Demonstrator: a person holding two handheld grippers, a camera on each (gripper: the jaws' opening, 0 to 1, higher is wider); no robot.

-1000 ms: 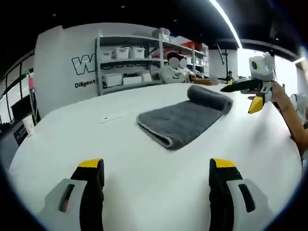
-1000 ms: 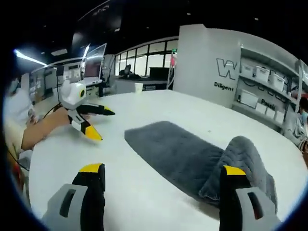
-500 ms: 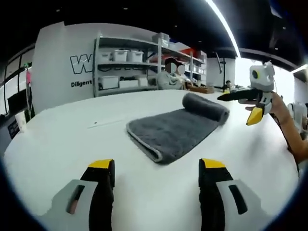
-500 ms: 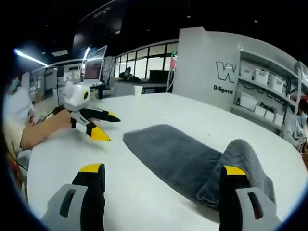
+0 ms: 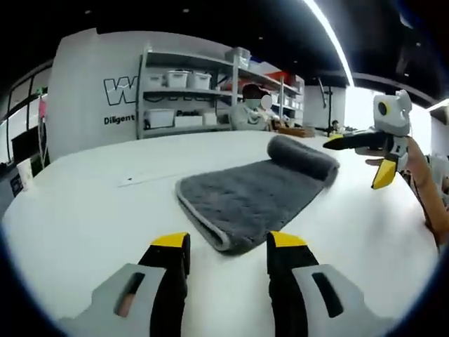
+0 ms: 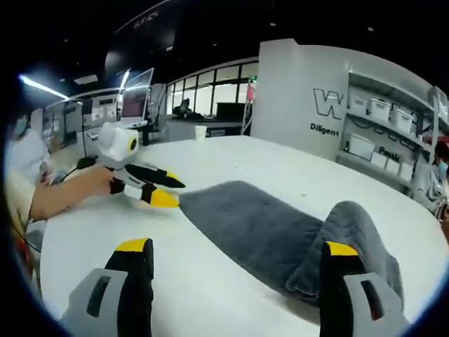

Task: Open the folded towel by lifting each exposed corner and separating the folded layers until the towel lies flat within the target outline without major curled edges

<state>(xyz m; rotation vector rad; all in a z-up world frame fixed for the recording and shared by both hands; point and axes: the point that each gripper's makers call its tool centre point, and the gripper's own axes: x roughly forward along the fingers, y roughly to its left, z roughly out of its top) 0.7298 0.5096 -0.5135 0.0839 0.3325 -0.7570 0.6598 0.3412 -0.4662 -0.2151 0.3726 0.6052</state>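
Grey towel (image 5: pixel 256 195) – soft, plush cloth, matt. Table (image 5: pixel 98 210) – smooth white, faintly sheened. Left gripper (image 5: pixel 228 246), right gripper (image 6: pixel 235 249) – matt black-and-yellow plastic jaws, grey shells.

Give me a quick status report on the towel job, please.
Left tool open at near towel edge, not gripping. Right tool open, beside the rolled end. Towel part folded on white table. Nothing in the way.

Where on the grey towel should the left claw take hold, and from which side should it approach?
Grip the near rounded corner of the grey towel, probably best approached low along the white table from the left claw's own side. There the pale-edged layers are stacked and exposed, facing its open jaws. The far end is rolled up, offering no free edge.
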